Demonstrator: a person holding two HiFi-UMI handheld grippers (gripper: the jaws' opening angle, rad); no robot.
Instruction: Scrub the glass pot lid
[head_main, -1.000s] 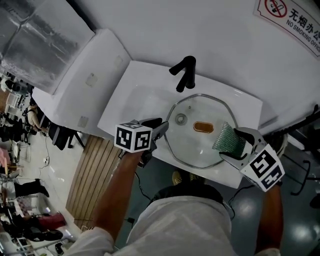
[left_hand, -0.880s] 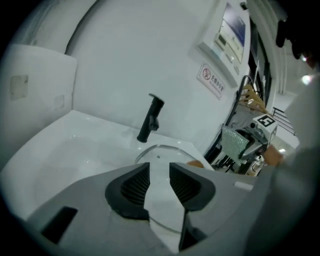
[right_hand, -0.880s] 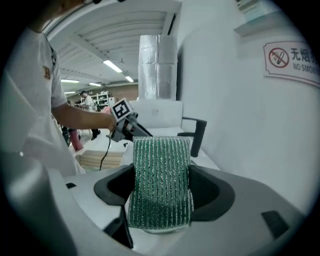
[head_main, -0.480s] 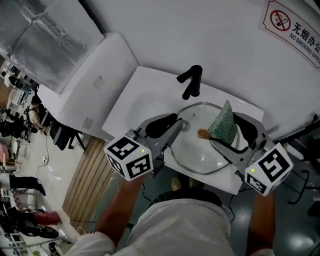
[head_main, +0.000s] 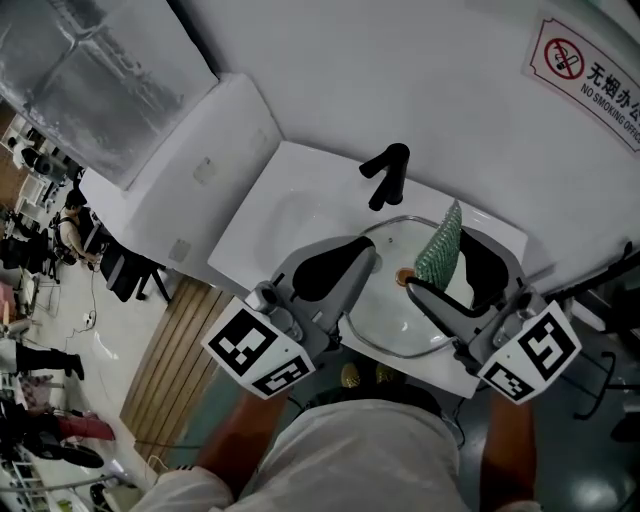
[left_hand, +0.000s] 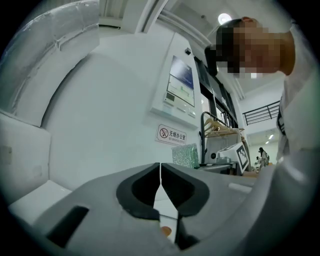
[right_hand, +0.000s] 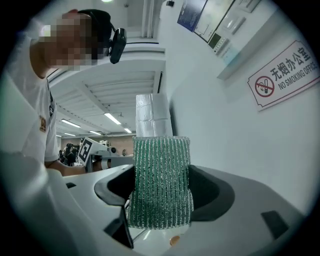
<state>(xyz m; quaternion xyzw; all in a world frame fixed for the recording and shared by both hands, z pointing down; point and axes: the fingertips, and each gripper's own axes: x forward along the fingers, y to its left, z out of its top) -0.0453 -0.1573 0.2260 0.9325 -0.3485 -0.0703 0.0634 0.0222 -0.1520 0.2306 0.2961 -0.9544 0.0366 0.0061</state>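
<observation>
Lid: glass pot lid (head_main: 395, 325) lies flat in the white sink (head_main: 260, 215), below the black faucet (head_main: 385, 175), brown knob (head_main: 404, 277) facing up.
Right jaws: right gripper (right_hand: 160, 150) pinches a green scrub pad (head_main: 440, 245) between its pads. The pad stands on edge and sticks out past the jaw tips.
Left jaws: left gripper (left_hand: 160, 167) has its tips pressed together with nothing between them.
Lid vs jaws: both grippers hover over the lid and point at the wall rather than down. The knob shows low in both gripper views, under the jaws. The pad looks clear of the glass, above the knob area. No jaw holds the rim or knob.
Step in hand: judged a gap in the scrubbing, pad in grip but off the glass. This fits the pad about to go down, or the pad raised off after strokes. The pictures don't settle which.
Lid surface: no foam or dirt can be made out, so how clean it is can't be told.
Next move: not settled. Any further scrubbing would need the pad's face tipped down onto the glass.
Risk: the lid lies loose in the sink, so pressure could slide or rock it unless the left gripper steadies the rim or knob.
</observation>
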